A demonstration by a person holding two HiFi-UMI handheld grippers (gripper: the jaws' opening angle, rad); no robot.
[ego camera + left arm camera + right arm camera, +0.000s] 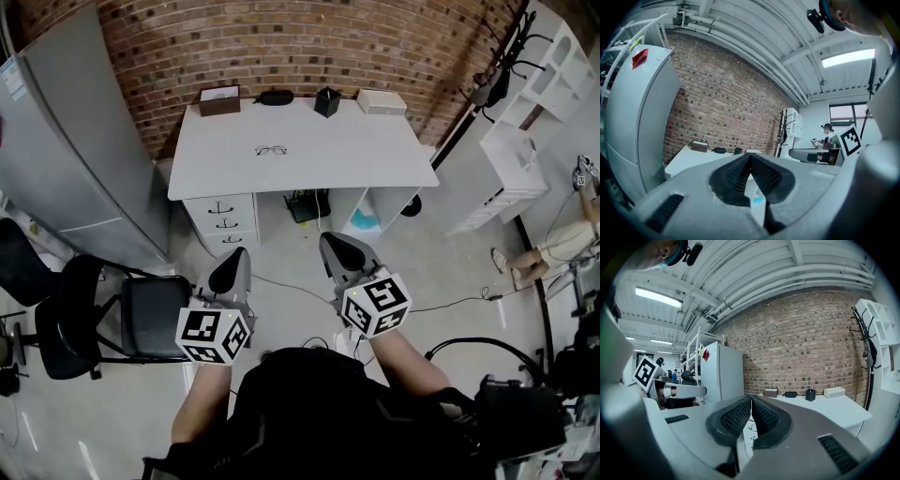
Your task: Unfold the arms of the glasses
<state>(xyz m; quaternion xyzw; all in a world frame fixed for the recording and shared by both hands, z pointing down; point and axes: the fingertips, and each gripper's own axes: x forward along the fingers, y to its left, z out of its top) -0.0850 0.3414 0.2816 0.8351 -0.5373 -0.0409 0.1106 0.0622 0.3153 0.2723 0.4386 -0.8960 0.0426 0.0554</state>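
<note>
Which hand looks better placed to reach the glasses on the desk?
Nearly even, perhaps left. The left gripper and right gripper, both shut, are short of the desk; the glasses lie slightly leftward.

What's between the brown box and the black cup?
A black oblong case lies between the brown box and the black cup, seen in the head view.

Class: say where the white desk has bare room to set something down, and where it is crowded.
Bare: the desk right of the glasses, the part to their left, and the front strip. Crowded: the back edge by the brick wall, lined with a brown box, black case, black cup and white box.
</note>
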